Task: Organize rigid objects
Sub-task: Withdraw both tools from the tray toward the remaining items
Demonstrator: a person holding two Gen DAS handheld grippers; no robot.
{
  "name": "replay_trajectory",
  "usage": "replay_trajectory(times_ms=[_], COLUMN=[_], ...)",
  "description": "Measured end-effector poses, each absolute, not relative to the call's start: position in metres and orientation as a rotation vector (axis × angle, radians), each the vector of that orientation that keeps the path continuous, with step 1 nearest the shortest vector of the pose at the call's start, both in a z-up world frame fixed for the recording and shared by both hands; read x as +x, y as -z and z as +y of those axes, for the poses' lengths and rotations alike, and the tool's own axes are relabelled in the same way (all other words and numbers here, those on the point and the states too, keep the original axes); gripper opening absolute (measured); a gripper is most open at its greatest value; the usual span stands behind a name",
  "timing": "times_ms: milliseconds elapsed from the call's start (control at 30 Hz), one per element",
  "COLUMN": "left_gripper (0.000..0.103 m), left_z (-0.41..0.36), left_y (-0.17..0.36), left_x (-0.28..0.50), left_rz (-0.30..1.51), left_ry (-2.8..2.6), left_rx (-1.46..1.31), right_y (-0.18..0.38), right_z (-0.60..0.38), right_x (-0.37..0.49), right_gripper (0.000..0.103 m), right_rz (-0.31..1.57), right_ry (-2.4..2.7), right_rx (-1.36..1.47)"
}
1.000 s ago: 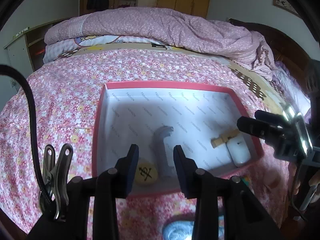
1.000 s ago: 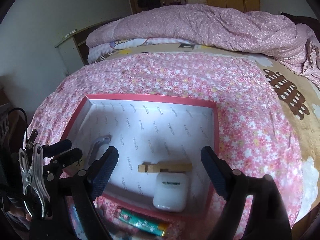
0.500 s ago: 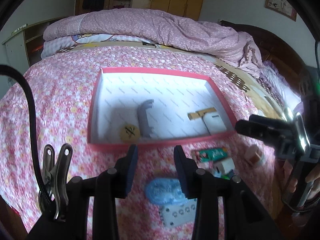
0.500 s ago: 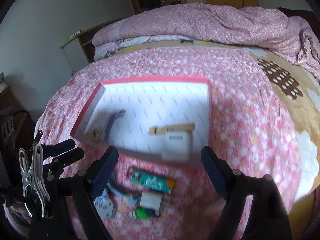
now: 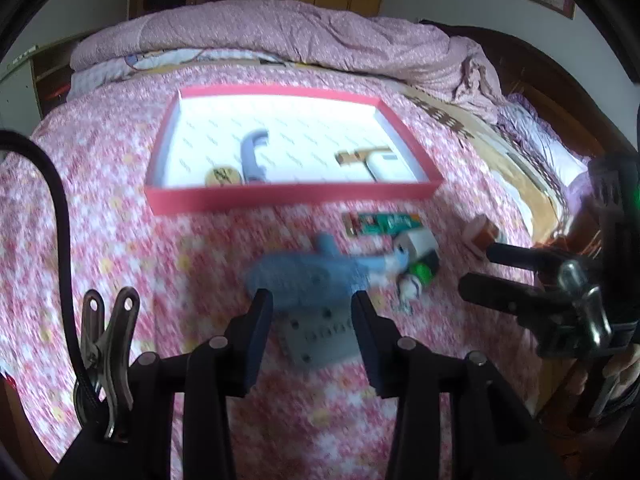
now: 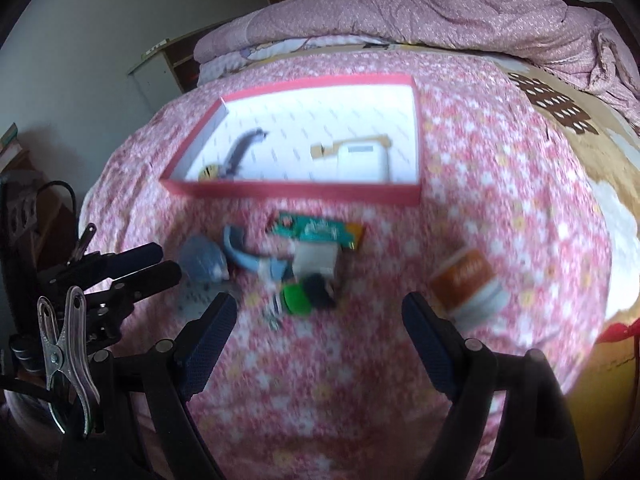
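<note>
A red-rimmed white box [image 5: 288, 196] [image 6: 304, 194] lies on the flowered bedspread. It holds a grey hook-shaped part [image 5: 253, 156], a round wooden disc [image 5: 223, 176], a wooden block [image 5: 352, 156] and a white case [image 5: 390, 166] [image 6: 362, 160]. In front of it lie a green packet [image 5: 384, 224] [image 6: 316, 230], a blue object [image 5: 308, 272], a grey plate [image 5: 320, 336], a white and green cluster [image 6: 316, 276] and an orange-and-white jar [image 6: 468, 280]. My left gripper [image 5: 312, 316] is open and empty, low above the blue object. My right gripper [image 6: 316, 328] is open wide and empty.
A rumpled pink quilt [image 5: 304, 40] is heaped at the far end of the bed. A dark wooden headboard [image 5: 560, 92] runs along the right. A cabinet [image 6: 168, 64] stands by the wall at the left. The bed edge is near the bottom right.
Both grippers have pulled back from over the box toward the near side of the bed. The loose objects in front of the box have come into view. Both stay open.
</note>
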State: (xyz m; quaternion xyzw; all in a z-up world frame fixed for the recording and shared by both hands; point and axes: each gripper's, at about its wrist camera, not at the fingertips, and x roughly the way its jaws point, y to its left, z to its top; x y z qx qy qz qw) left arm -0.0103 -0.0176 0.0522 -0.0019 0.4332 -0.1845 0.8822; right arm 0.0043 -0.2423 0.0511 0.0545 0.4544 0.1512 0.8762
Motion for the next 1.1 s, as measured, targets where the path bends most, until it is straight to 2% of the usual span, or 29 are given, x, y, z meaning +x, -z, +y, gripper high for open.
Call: replay_trajectory(times_ms=[267,333,367,633,933,1100], left_gripper=[0.043,0.048,0.054,0.065,0.070,0.069], left_z=[-0.030,-0.034,-0.036,-0.054,-0.077,-0.074], left_y=[-0.039,-0.037,-0.036,-0.028,-0.018,-0.018], left_x=[-0.019,-0.019,-0.019,-0.018,-0.023,-0.026], left_rz=[0.947,0.958,0.962,0.940,0.876,0.861], left_ry=[0.392,0.395,0.396,0.322,0.257,0.247], left_rx=[0.005,0.001,0.000,0.065,0.183,0.147], right_y=[-0.044,-0.046,-0.046,-0.053,-0.046,-0.039], right_z=[-0.248,-0.250,-0.251,-0.258,-0.287,-0.304], right_x=[-0.016,-0.019,-0.022,-0.036,-0.032,-0.019], right_gripper=[0.087,0.087,0.087,0.087,0.087,0.087], right_rz=[0.938,0.927,0.920,0.870,0.845,0.846], right_ry=[-0.305,-0.298,-0.295,-0.301,-0.225,-0.158], right_rx=[0.074,0.060,0.052,0.014,0.021,0.010])
